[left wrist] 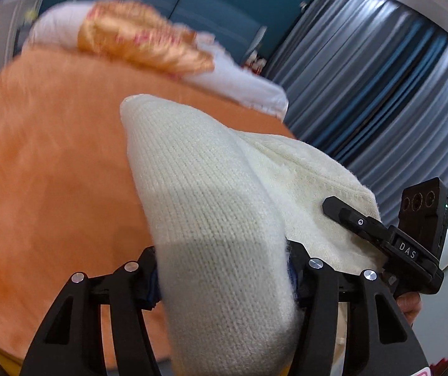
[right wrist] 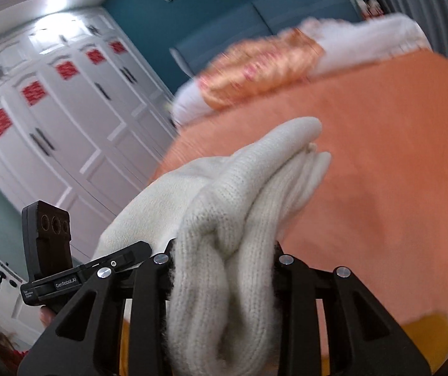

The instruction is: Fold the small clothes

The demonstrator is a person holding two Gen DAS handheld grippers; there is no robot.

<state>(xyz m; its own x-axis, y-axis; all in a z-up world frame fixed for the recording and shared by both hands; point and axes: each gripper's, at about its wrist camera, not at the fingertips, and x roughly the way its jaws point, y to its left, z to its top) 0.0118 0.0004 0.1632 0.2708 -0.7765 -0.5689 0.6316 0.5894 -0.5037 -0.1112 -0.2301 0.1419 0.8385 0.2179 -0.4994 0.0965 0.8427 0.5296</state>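
Cream knit garment hangs bunched between the two grippers, lifted above the orange bed cover. The left gripper has its jaws clamped on a thick gathered fold of the knit, which fills the whole gap between them and spills forward and up to a rounded end. The right gripper has its jaws likewise closed on the fabric, pinching two or three rolled folds side by side; in the right wrist view the cloth runs away from the jaws toward a narrow, tapering end over the cover. The knit is ribbed, off-white and slightly fuzzy, with a smoother inner face showing where it drapes toward the other gripper. How much of it touches the bed cannot be told. At the far edge of the bed lie white pillows and a gold patterned cushion, blurred. White wardrobe doors and grey curtains stand beyond.
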